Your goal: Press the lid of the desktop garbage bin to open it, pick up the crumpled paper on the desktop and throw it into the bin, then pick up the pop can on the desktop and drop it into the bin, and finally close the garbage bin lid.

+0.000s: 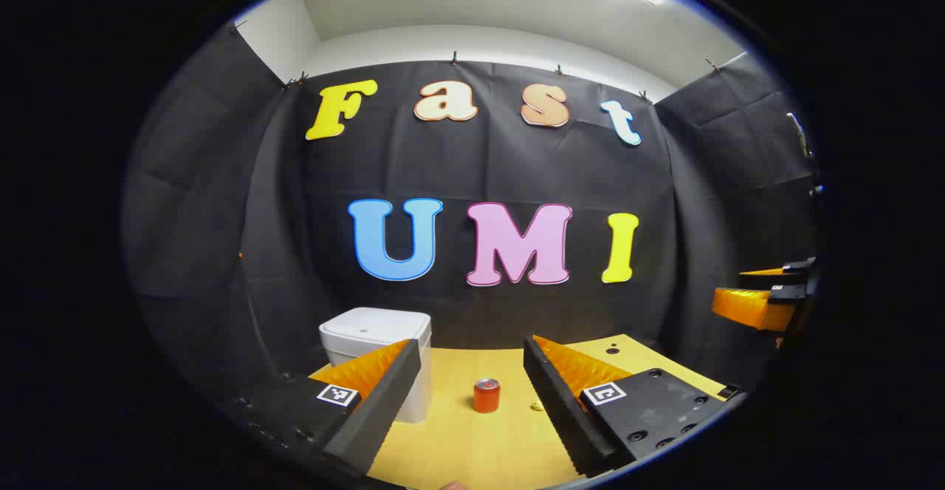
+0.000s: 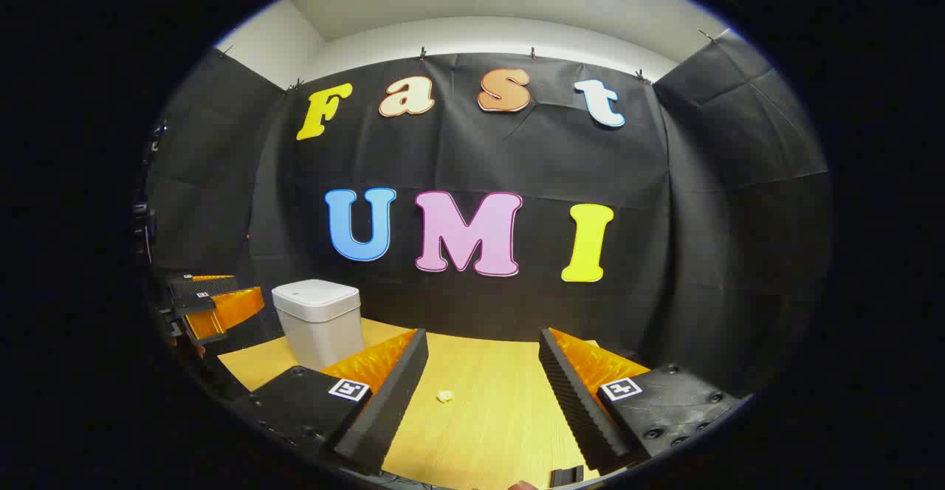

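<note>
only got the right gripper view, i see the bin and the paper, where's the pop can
Observer: In the left gripper view the pop can stands on the table, right of the bin and apart from it.
Operator: upright or tipped
Observer: Upright, top rim up.
Operator: is it near the paper
Observer: The crumpled paper lies just right of the can in that view, not touching it.
</note>
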